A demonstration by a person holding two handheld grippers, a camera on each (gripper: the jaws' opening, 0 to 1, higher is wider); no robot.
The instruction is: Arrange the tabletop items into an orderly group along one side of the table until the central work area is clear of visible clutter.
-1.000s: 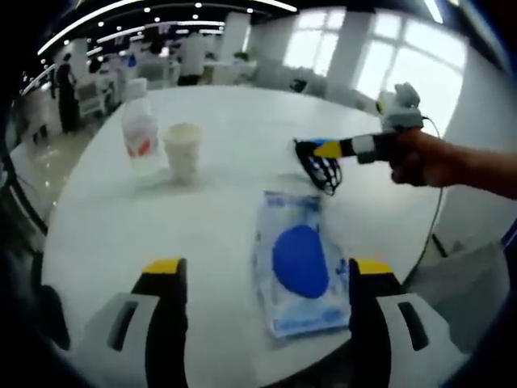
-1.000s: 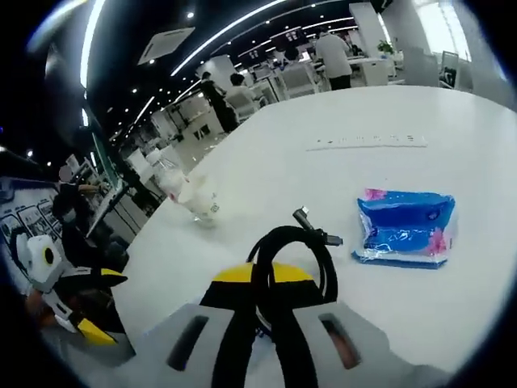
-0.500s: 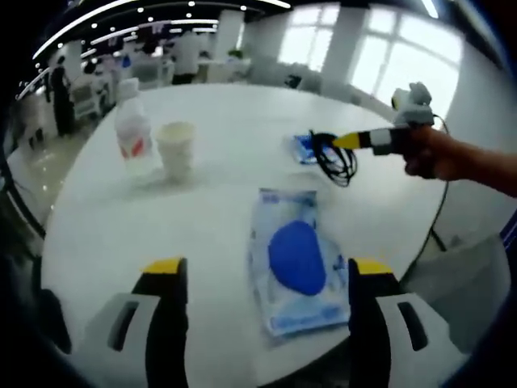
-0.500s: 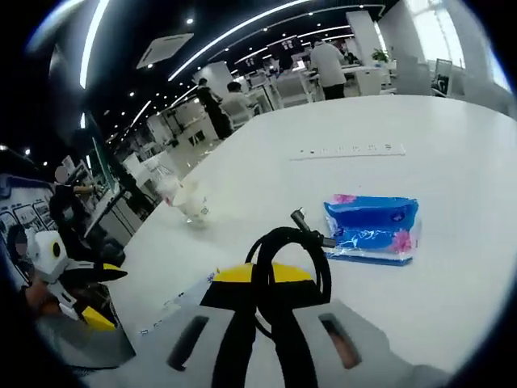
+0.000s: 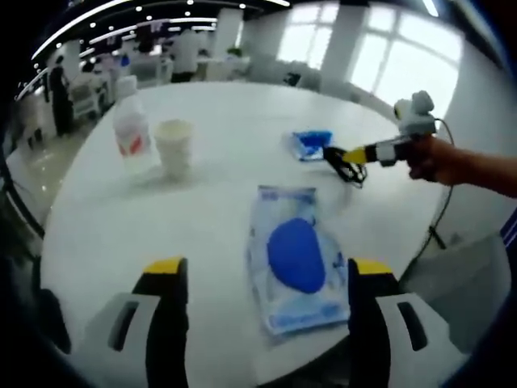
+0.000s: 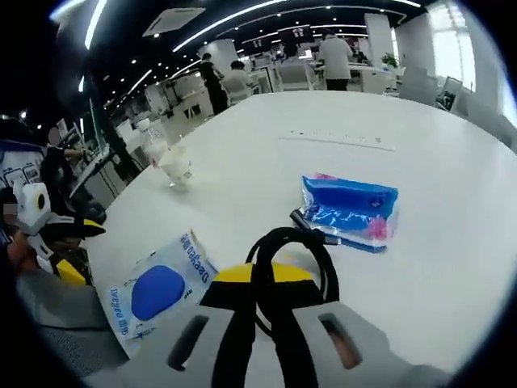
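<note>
Bright, even indoor light. In the left gripper view, large windows [image 5: 388,56] at the upper right of the frame blow out to white, and the whole picture is soft and slightly blurred. Ceiling light strips [image 6: 242,14] curve across the top of the right gripper view. The white desk [image 6: 452,194] shows faint shadows. Fisheye bending grows toward the edges.

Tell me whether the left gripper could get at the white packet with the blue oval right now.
Probably yes. The left gripper is open, and the packet lies flat on the table straight ahead between its jaws, with nothing in between. The right gripper, holding the black cable, sits farther off.
</note>
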